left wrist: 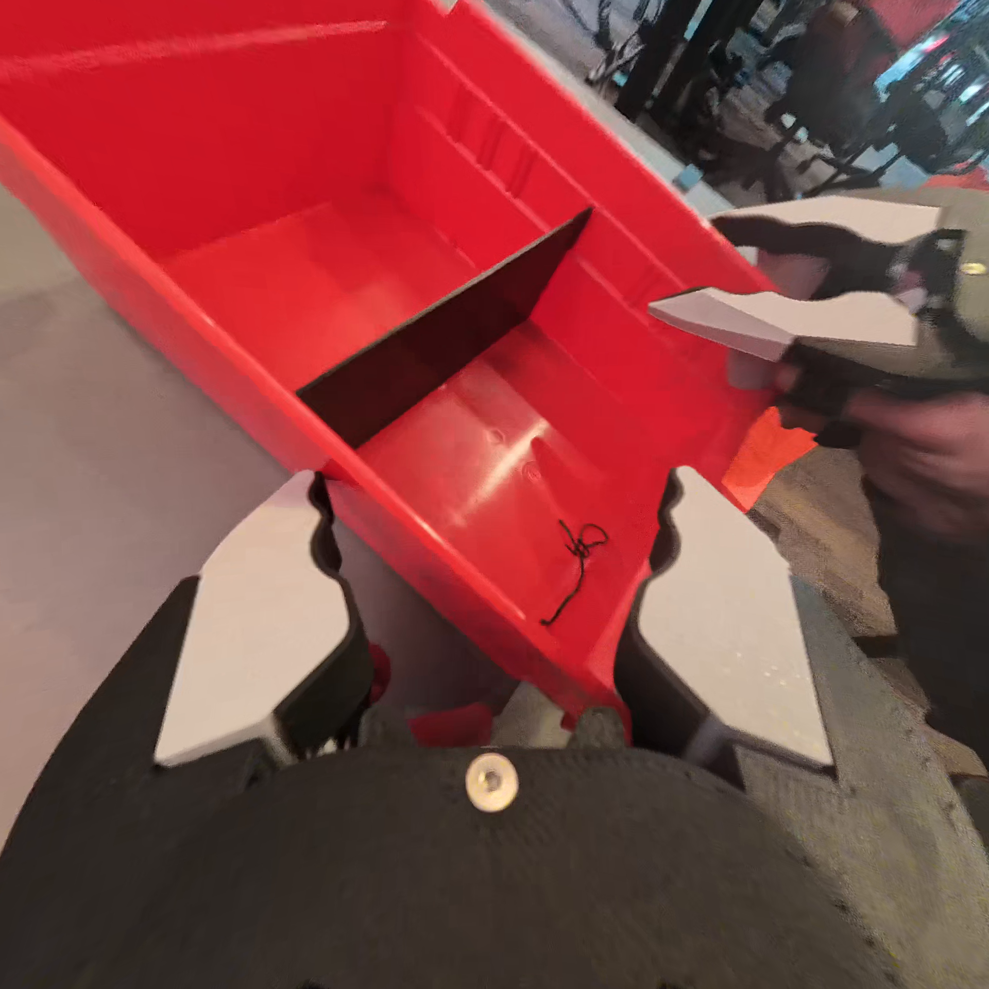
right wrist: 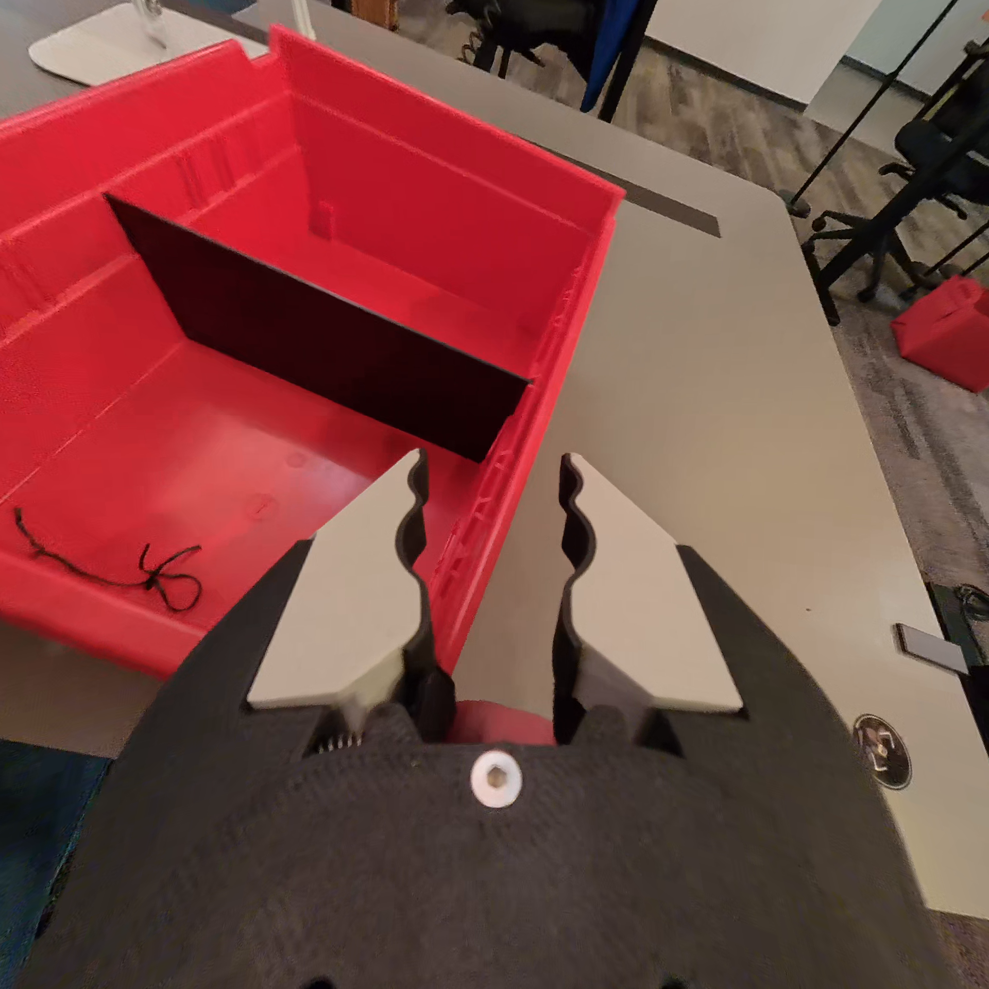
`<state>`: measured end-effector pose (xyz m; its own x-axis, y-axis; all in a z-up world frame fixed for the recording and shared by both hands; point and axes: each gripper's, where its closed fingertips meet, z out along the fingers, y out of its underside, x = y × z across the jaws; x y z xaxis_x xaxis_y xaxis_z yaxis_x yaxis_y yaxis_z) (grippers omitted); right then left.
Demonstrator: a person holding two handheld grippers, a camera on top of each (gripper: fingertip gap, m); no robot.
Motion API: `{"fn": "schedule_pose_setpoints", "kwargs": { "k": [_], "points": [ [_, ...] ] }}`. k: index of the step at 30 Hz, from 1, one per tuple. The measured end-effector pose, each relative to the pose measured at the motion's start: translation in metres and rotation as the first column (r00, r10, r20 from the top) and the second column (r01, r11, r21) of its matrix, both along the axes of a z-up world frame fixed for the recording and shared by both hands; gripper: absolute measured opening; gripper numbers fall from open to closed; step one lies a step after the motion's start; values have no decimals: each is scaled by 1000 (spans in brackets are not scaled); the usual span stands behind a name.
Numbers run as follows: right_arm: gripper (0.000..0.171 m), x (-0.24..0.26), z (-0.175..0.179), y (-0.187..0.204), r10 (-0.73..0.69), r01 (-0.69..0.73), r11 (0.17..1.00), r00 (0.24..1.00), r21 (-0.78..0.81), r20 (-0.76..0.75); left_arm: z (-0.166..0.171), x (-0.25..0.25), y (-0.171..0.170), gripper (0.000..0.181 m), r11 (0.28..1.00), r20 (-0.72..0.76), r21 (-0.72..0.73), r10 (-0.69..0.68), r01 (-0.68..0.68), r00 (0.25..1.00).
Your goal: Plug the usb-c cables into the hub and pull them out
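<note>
So neither the hub nor the usb-c cables show up in either view. All I've got is a red bin point(right wrist: 332, 225) with a black divider point(right wrist: 321, 332) and a scrap of black string point(right wrist: 160, 580) in the near compartment. Left gripper point(left wrist: 495, 535) is spread wide around the bin's near corner; right gripper point(right wrist: 492, 535) sits apart at the side wall, gripping nothing. My guess: cables will be floppy and light, so pinch the stiff plug housing.
</note>
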<state>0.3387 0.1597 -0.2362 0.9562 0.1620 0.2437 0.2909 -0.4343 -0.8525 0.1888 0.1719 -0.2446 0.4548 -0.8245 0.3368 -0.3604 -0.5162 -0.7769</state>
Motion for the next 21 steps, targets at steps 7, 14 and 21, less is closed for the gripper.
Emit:
{"fn": "schedule_pose_setpoints", "kwargs": {
  "k": [7, 14, 21],
  "points": [
    [49, 34, 2, 5, -48, 48, 999, 998, 6, 44, 71, -52, -4, 75, 985, 94, 172, -3, -13, 996],
    [44, 74, 0, 2, -101, 101, 995, 994, -4, 38, 115, -220, 23, 63, 853, -147, 500, 253, -149, 956],
    [33, 110, 1, -5, -175, 175, 985, 983, 15, 46, 68, -471, 18, 75, 714, -457, 589, 680, -378, 573]
  ]
}}
